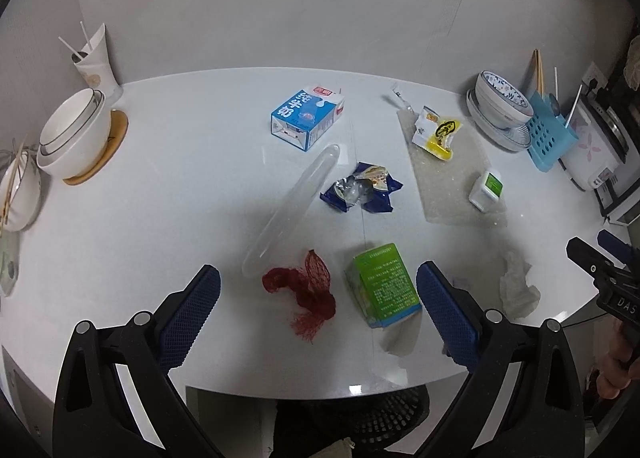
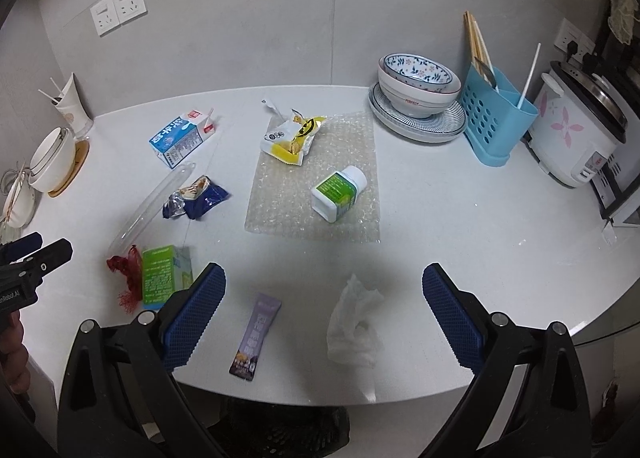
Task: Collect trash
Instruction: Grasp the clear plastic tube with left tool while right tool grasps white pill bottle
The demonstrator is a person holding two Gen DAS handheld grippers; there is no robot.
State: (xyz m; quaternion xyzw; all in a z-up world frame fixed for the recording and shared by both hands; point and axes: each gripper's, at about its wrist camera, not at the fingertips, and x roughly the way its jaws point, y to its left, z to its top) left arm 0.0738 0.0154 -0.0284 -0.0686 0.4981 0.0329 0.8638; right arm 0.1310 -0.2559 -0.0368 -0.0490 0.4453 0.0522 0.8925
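Right now we hold both tools above the near edge of the white table [image 2: 500, 226], and neither has anything in it: the left gripper [image 1: 318, 312] stands with its jaws spread wide, and so does the right gripper [image 2: 323, 312]. Between the left fingers we see the red mesh net [image 1: 306, 294] and the green carton [image 1: 384, 286], just beside each other; between the right fingers lie the purple sachet [image 2: 256, 338] and the crumpled tissue [image 2: 354, 322]. Farther out rest the clear plastic tube [image 1: 292, 210], the blue wrapper [image 1: 362, 188], the milk carton [image 1: 308, 118], and, on the bubble wrap [image 2: 320, 226], the yellow snack bag [image 2: 292, 134] and the white pill bottle [image 2: 338, 194]. A dark mesh bin [image 1: 384, 422] shows below the table edge. We judge the main risk to be a wide closing that catches two pieces at once, net and carton, and drags one off the edge; the net could also snag on a pad, and the flat sachet may slide away instead of lifting. The tube could roll if nudged. The sachet's long axis runs from near us away toward the wall, tilted a little right; the tube lies diagonally, near-left to far-right; the green carton points away with a slight leftward lean.
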